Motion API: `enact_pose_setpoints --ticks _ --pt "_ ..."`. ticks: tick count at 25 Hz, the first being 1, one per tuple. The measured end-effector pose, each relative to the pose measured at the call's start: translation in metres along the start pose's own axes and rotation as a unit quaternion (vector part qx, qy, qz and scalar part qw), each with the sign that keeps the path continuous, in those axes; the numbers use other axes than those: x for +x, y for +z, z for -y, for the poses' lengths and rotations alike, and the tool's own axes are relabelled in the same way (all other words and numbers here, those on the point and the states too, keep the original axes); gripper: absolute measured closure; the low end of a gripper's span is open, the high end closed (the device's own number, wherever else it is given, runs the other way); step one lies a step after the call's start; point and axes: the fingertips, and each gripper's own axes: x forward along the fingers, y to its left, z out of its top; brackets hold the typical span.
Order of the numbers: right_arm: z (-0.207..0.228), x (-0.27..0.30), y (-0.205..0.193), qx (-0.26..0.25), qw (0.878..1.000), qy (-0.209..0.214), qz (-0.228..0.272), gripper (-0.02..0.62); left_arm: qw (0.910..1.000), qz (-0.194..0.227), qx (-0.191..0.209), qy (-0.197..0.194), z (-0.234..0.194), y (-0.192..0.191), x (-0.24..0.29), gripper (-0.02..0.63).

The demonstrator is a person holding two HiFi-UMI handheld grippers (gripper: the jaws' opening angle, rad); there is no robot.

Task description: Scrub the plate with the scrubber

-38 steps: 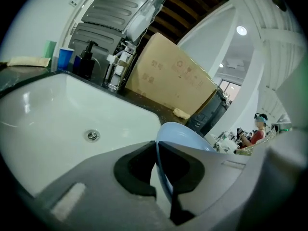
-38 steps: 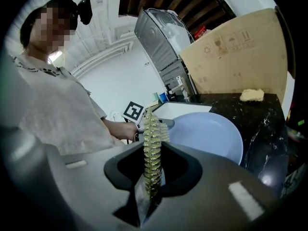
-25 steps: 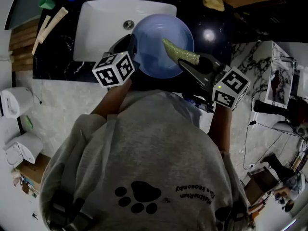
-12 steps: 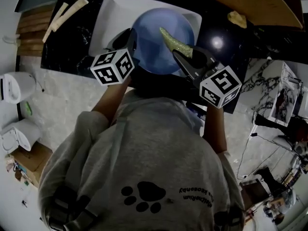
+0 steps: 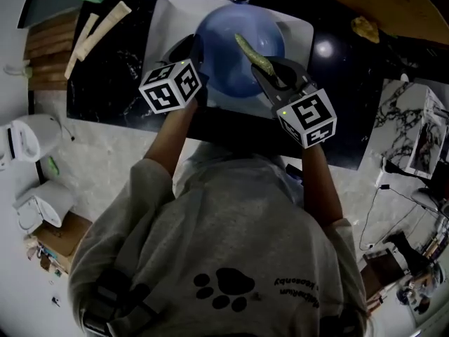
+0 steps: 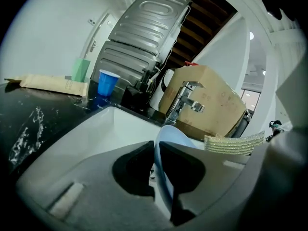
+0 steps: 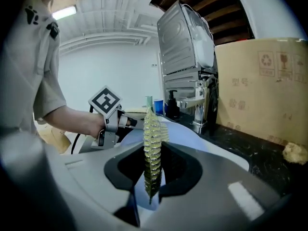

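The blue plate (image 5: 228,62) is over the white sink (image 5: 163,20), and its face looks up at the head view. Its left rim sits between the jaws of the left gripper (image 5: 194,53). In the left gripper view the thin blue edge of the plate (image 6: 162,174) runs right down the gap, and the jaws of the left gripper (image 6: 155,154) are close together and pinch it from both sides. The green and yellow scrubber (image 5: 254,56) lies on the plate, just right of the middle. Its near end is stuck between the jaws of the right gripper (image 5: 269,72), which comes in over the plate's right rim. In the right gripper view the scrubber (image 7: 153,129) stands up thin in the narrow gap of the right gripper (image 7: 153,153), squeezed on both sides, with the blue plate (image 7: 192,141) right behind it. The two grippers are near each other, one on each side of the plate. A shiny faucet (image 6: 185,97) stands at the back of the sink. Around the sink is the dark tabletop (image 5: 105,69). A blue cup (image 6: 107,83) and a green cup (image 6: 81,70) stand on it at the far left, next to a long tan packet (image 5: 98,27). A big cardboard box (image 7: 269,90) stands behind the faucet.
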Motion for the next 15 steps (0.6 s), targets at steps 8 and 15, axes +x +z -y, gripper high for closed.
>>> enact_pose_setpoints --ticks 8,15 --pt "0.012 0.043 -0.038 0.045 0.998 -0.001 -0.037 0.523 0.9980 -0.059 -0.008 0.019 -0.032 -0.020 0.034 0.574" --pt "0.012 0.061 -0.058 0.062 0.996 0.010 -0.070 0.522 0.9936 -0.106 0.032 0.023 -0.043 -0.035 0.048 0.577"
